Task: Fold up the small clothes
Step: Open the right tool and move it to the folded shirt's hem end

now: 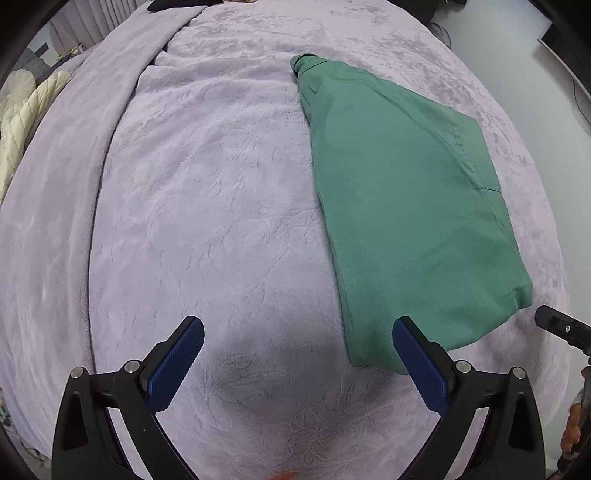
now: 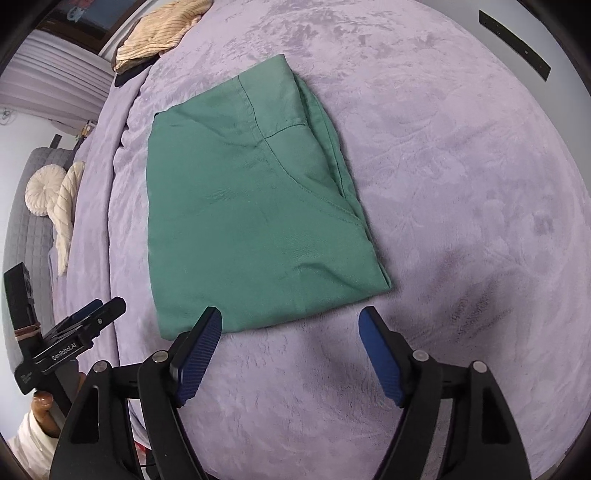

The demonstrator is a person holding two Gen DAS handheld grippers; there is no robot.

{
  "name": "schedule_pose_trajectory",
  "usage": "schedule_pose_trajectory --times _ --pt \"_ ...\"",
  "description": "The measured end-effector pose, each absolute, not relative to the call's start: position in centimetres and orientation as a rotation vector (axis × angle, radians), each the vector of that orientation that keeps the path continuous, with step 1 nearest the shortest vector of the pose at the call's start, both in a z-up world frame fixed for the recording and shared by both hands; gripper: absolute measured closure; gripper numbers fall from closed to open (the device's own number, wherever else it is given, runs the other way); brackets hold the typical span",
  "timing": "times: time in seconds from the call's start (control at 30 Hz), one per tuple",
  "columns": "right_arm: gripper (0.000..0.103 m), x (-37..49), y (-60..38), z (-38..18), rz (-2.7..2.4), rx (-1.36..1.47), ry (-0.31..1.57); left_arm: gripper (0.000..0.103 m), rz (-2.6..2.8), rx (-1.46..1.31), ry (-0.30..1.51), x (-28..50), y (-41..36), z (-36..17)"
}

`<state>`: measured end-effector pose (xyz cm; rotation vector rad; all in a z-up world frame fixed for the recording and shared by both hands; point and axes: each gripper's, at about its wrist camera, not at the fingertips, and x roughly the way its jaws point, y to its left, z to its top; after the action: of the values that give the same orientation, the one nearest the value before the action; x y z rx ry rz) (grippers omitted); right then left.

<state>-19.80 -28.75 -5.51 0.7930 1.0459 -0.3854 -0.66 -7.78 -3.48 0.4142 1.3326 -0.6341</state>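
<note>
The left gripper (image 1: 297, 325) hangs over the bed with its two blue ribbed pads spread wide, nothing between them. One pad's tip overlaps the near corner of the green garment (image 1: 406, 206) in view; whether it touches the cloth cannot be told.

The right gripper (image 2: 290, 317) is also spread wide and holds nothing. Its blue pads frame bare blanket just in front of the garment's near edge, with the left-side pad's tip overlapping that edge in view. Both tools have black plastic arms with silver rivets.

The green garment, folded into a rough flat rectangle, lies on the lavender blanket (image 2: 443, 184). It is a matte woven cotton-like fabric with stitched seams, a curved pocket line and layered edges visible along one side. One far end narrows to a bunched point.

The blanket is plush and velvety, embossed with a faint leaf or flower pattern, and covers the whole bed. A second fold of it (image 1: 74, 184) runs as a raised band along one side.

Beyond that, at the bed's edge, lie a cream ribbed knit item (image 2: 162, 33), a round pleated cream cushion (image 2: 42, 188), and a cream quilted piece (image 1: 22, 125).

No containers are visible.
</note>
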Motion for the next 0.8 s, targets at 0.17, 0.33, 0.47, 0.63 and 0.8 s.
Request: schedule_pose_trajectory --times 0.17,0.33,0.47,0.63,0.8 --pt "0.02 -19.2 -30.4 -4.6 -0.388 0.747 1.04 0.001 -0.621 0.42 1.326 0.1 -9.0 -3.6" --pt "0.02 -18.1 -33.3 -4.3 -0.381 0.735 1.039 0.001 -0.629 0.434 1.341 1.0 -11.0 -4.4" --pt "0.02 -17.0 -35.9 -5.1 -0.355 0.752 1.068 0.001 -0.663 0.388 1.373 2.2 -12.2 -5.2" --pt "0.02 -15.8 -38.8 -6.8 -0.292 0.815 1.09 0.001 -0.689 0.3 1.425 4.3 -13.1 -6.5" --pt "0.02 -14.7 -40.7 -8.7 -0.217 0.89 1.087 0.001 -0.706 0.198 1.494 6.0 -13.7 -8.5"
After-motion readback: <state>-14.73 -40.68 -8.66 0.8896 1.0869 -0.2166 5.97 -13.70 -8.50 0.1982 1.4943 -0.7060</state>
